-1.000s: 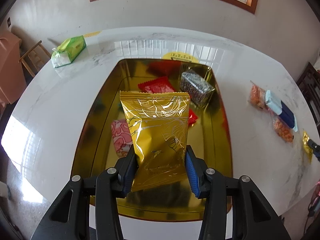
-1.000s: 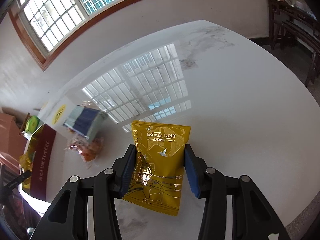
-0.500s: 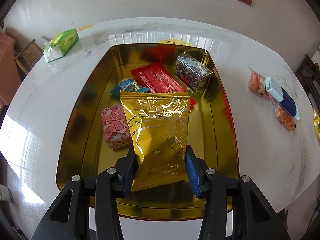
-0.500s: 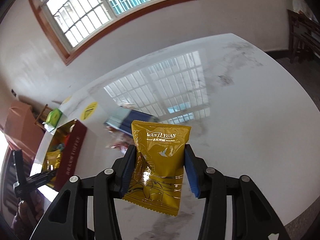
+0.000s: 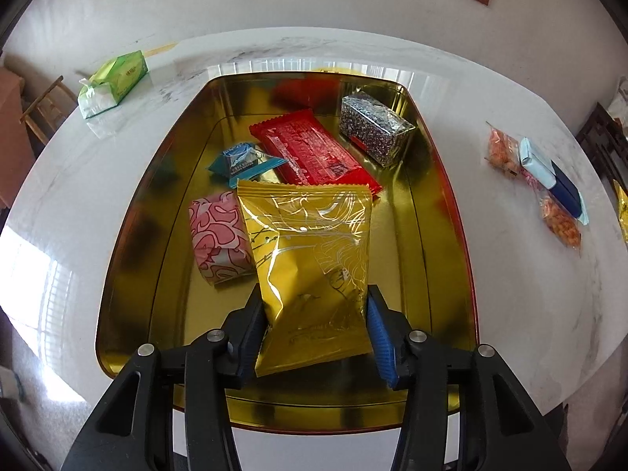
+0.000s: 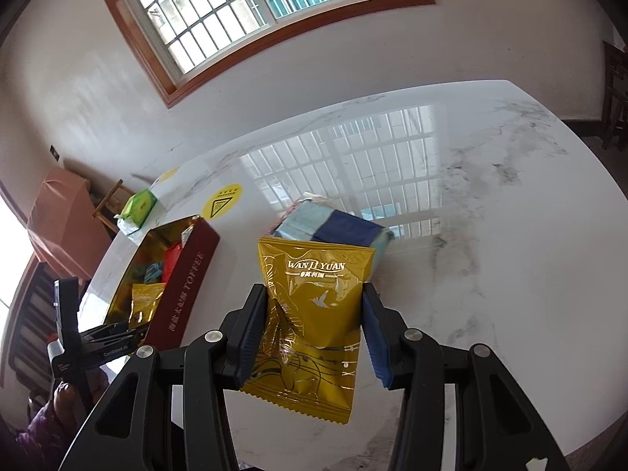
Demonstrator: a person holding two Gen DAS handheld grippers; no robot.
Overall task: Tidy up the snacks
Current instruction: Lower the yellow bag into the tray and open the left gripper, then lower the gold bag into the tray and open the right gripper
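Bright daylight from the window (image 6: 259, 11) glares off the table (image 6: 490, 235) (fisheye-bent edges).

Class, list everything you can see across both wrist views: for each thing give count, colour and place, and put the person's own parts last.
tin tray: 1, gold inside, on table
table: 1, white marble
gold packets: 2, one in each gripper
red packet: 1, in tray
pink packet: 1, in tray
teal packet: 1, in tray
speckled block: 1, black-white, in tray
blue box: 1, on orange snack bags, right of tray
tissue pack: 1, green, far left
left gripper: jaws just opening, packet between
right gripper: shut on packet
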